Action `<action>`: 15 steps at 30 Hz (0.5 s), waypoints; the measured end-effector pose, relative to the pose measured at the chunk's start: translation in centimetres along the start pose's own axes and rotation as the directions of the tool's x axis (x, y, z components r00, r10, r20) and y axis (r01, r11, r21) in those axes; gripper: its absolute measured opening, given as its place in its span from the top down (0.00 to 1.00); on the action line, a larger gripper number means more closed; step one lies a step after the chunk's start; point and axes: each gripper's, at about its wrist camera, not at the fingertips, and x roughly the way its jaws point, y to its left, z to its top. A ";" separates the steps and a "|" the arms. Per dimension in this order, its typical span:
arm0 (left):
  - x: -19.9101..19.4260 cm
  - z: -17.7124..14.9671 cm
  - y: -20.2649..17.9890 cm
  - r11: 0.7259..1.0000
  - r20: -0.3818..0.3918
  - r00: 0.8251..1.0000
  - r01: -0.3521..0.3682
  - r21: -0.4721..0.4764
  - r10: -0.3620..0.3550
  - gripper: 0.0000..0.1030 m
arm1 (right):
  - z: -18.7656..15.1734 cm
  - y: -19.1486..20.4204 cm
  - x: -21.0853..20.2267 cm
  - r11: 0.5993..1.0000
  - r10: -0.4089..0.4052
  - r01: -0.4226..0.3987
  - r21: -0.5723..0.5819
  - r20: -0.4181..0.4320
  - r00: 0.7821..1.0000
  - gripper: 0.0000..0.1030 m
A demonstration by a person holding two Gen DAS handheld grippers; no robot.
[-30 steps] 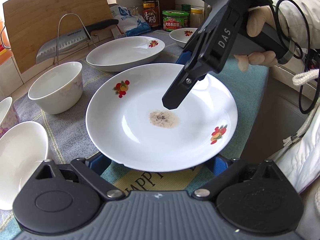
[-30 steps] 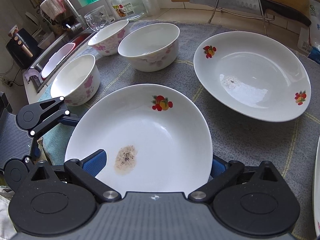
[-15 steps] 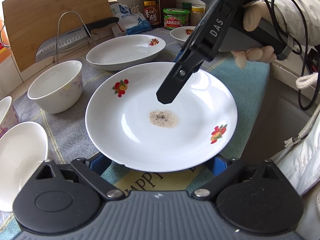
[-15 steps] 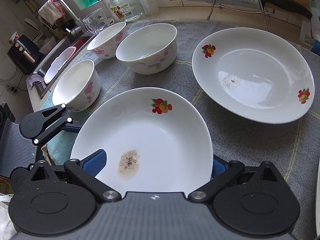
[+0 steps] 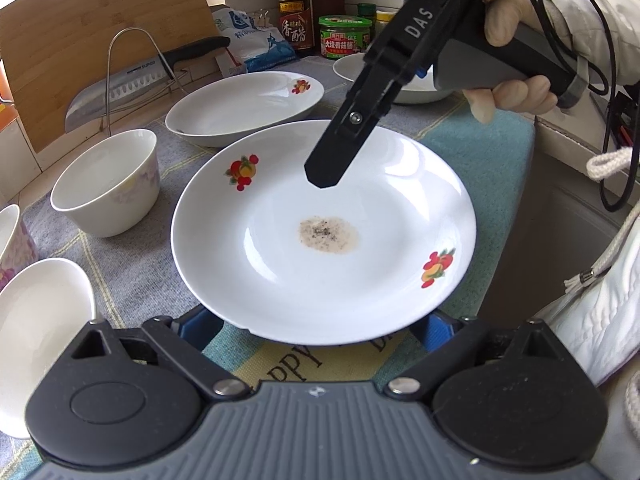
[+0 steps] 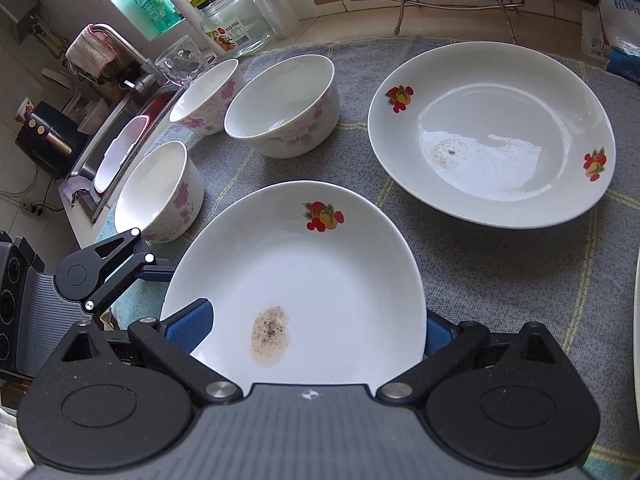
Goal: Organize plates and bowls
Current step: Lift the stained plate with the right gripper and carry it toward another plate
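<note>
My right gripper (image 6: 308,344) straddled the plate (image 6: 320,280), fingers apart; the second plate (image 6: 496,136) lay ahead-right. My left gripper (image 5: 320,332) was likewise spread.

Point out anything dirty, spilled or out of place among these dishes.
The near plate has a brownish, pepper-flecked residue patch at its centre. The far plate shows a fainter smear. Nothing looks broken or spilled.
</note>
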 end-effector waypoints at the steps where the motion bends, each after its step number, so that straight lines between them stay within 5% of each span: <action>1: 0.0 0.1 0.1 1.000 0.000 1.000 0.003 0.000 -0.003 0.05 | 0.0 0.0 -0.1 1.000 -0.002 0.002 0.001 0.002 1.000 0.00; 15: 0.2 4.0 -0.7 0.999 0.012 0.999 0.036 0.031 -0.036 0.05 | -0.4 -1.7 -3.9 0.999 -0.028 0.026 0.019 0.068 0.997 0.00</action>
